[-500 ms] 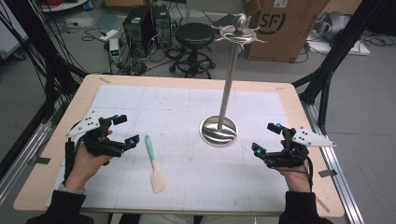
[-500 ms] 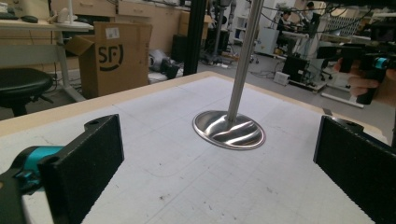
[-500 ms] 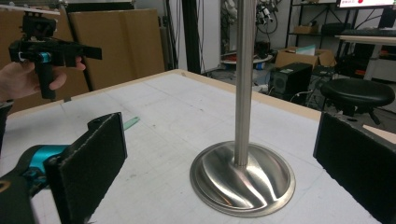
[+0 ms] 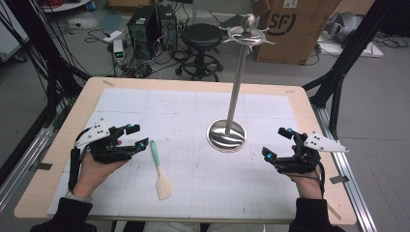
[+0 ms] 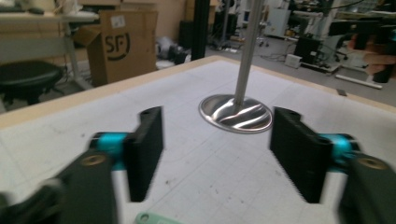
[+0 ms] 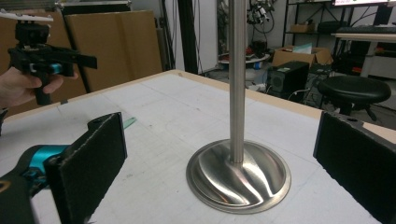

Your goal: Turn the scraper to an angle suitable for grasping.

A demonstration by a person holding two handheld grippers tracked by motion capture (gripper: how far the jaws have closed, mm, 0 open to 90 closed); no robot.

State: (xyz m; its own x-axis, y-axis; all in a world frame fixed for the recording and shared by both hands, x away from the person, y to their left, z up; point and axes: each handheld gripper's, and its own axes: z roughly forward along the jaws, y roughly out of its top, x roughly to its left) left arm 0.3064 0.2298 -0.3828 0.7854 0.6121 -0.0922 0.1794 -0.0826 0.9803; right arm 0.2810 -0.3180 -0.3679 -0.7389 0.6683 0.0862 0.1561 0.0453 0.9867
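A spatula (image 4: 159,169) with a teal handle and a cream blade lies flat on the white mat. Its handle end shows at the bottom of the left gripper view (image 5: 154,218). My left gripper (image 4: 137,135) hovers just left of the handle, open, with nothing between its jaws (image 5: 218,140). A steel stand rests on a round base (image 4: 226,135), with a tall pole and hooks at the top (image 4: 248,31). My right gripper (image 4: 276,141) sits right of the base, open and empty, looking at the base (image 6: 238,179) past its jaws.
The wooden table (image 4: 58,145) carries a white gridded mat (image 4: 193,111). In the right gripper view, the other hand holds the left gripper (image 6: 51,56) beyond the spatula handle (image 6: 128,122). A stool (image 4: 202,36), boxes and cables stand on the floor behind.
My left gripper has edged slightly right toward the spatula handle. The right gripper, spatula and stand have stayed put.
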